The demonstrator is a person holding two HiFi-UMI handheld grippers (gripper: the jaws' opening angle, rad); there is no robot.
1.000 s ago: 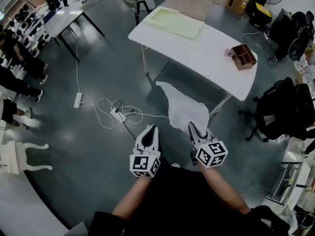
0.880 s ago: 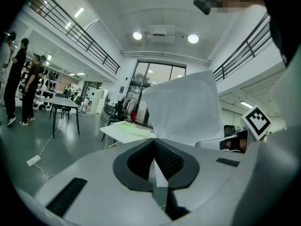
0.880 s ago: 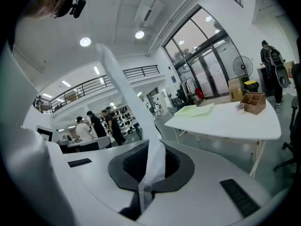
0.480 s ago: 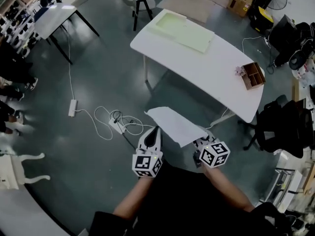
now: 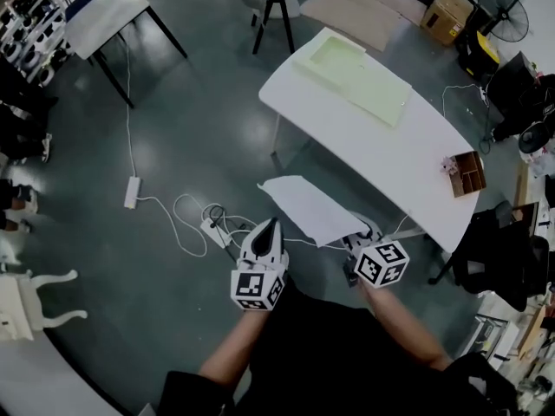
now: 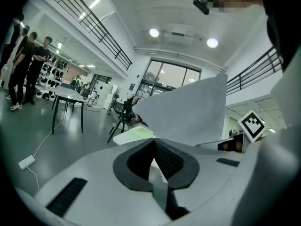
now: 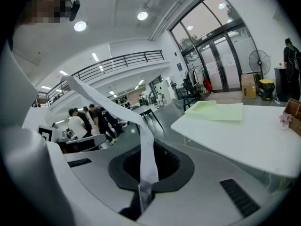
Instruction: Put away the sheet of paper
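Observation:
A white sheet of paper point(image 5: 305, 204) hangs in the air between my two grippers, in front of the white table point(image 5: 416, 146). My left gripper point(image 5: 267, 225) is shut, with the sheet's near edge showing as a thin strip between its pads. My right gripper point(image 5: 360, 230) is shut on the other near corner. In the left gripper view the sheet point(image 6: 188, 107) rises to the right above the shut left gripper point(image 6: 157, 173). Seen from the right gripper view, the sheet point(image 7: 108, 105) runs as a band up and left from the pinched right gripper point(image 7: 143, 187).
A pale green tray point(image 5: 355, 72) and a small wooden box point(image 5: 466, 172) sit on the table. Cables and a power strip point(image 5: 212, 224) lie on the floor below my left gripper. A black chair point(image 5: 494, 250) stands to the right, a second table point(image 5: 113, 11) far left. People point(image 6: 23, 65) stand at the left.
Both grippers have travelled together with the sheet toward the table's left end. The sheet, hanging crumpled a second ago, now lies flatter and stretched between them.

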